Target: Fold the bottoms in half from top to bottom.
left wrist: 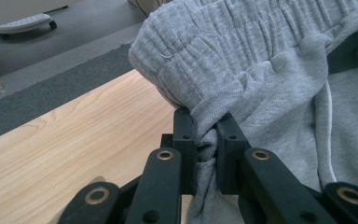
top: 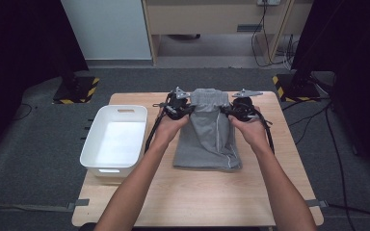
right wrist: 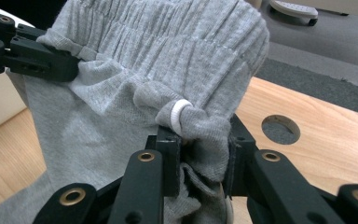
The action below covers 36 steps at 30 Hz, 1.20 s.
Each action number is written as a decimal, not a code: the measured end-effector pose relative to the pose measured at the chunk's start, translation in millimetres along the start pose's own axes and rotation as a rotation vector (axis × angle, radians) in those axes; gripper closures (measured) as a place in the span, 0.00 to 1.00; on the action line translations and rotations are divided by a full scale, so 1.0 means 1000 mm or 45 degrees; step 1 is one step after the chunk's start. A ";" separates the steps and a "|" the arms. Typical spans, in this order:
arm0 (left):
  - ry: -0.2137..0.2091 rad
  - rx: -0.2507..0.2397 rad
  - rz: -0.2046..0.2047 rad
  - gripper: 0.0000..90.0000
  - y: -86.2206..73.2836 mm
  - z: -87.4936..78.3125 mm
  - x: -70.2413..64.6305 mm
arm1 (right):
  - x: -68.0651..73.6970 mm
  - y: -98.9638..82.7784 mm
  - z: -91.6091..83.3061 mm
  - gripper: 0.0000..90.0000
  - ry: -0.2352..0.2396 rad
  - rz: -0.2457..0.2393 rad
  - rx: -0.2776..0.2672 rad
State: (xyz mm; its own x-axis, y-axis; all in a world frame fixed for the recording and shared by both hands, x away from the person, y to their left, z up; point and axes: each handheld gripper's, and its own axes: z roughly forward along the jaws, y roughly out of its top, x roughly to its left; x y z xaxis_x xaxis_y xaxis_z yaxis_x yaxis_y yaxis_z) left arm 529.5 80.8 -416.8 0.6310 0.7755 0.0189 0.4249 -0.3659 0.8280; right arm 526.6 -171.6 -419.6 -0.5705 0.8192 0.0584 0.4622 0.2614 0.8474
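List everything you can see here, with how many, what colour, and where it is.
grey trousers: one, grey with a white side stripe, lying on the table's middle, waistband lifted at the far end
bin: one, white, on the table's left side
table: one, light wood, centre
hole in the tabletop: one, round, beside the waistband
left gripper: one, black, shut on the waistband's left side
right gripper: one, black, shut on the waistband's right side
forearms: two, reaching in from the near edge

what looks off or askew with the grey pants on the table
Nothing damaged or spilled. The grey pants lie folded, but their waistband is bunched and lifted off the table, pinched at each side by the left gripper and right gripper.
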 end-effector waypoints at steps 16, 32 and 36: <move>-0.022 -0.001 0.036 0.90 -0.017 -0.003 -0.010 | 0.003 -0.021 -0.005 0.81 0.024 -0.015 -0.028; -0.050 0.013 0.037 0.90 -0.038 -0.003 -0.017 | 0.007 -0.049 -0.003 0.81 0.060 -0.014 -0.028; -0.060 0.014 0.036 0.90 -0.042 -0.007 -0.020 | 0.009 -0.052 -0.005 0.81 0.071 -0.014 -0.035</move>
State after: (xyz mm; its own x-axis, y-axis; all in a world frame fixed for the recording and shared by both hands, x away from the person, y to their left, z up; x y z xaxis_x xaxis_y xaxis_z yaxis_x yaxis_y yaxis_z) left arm 494.1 84.5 -448.0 0.6726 0.7399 0.0154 0.4135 -0.3929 0.8214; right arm 494.0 -180.6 -460.0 -0.6129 0.7863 0.0778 0.4372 0.2554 0.8623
